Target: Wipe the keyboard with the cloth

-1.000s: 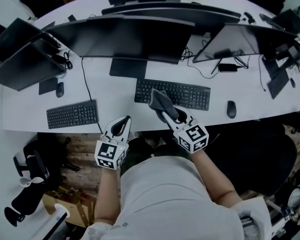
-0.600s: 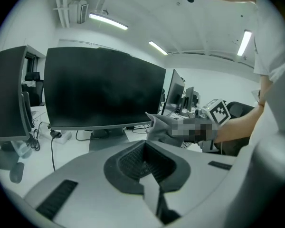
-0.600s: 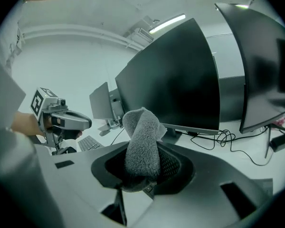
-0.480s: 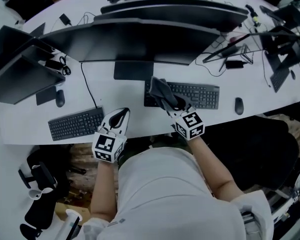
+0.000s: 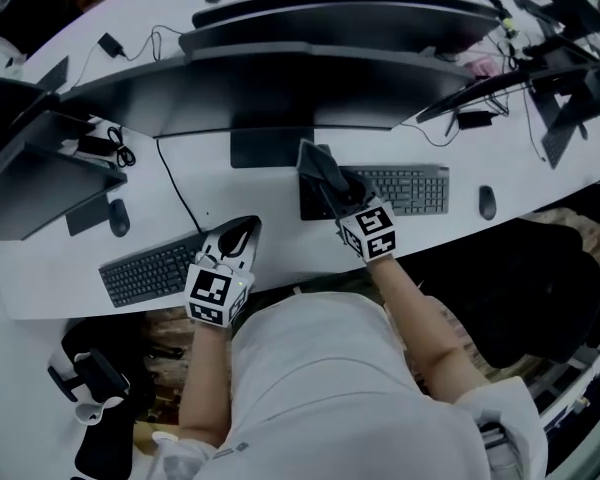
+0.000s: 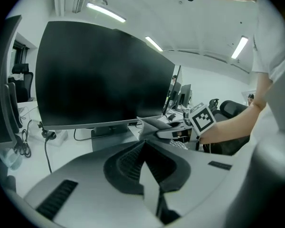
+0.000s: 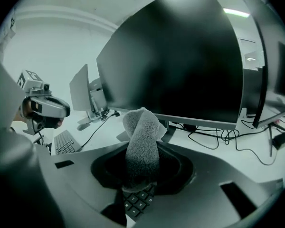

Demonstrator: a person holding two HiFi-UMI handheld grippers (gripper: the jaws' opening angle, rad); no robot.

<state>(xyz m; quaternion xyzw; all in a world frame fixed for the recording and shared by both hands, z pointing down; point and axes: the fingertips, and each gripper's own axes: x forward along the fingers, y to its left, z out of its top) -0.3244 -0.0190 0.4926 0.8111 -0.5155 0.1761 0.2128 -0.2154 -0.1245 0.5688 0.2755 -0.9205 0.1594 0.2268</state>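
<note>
Keyboard (image 5: 408, 190) wiping is starting; I'm now bringing the cloth (image 5: 320, 168), clamped in the right hand-held gripper (image 5: 334, 190), over its left end; the left hand-held gripper (image 5: 241, 232) is idling closed and empty.

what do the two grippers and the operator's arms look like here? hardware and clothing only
Left gripper and right gripper match: pale grey-white moulded shells, black ribbed jaw pads, each with a white cube bearing black square markers at the rear. No cables visible on either. The operator wears a light short-sleeved shirt; forearms bare.
</note>
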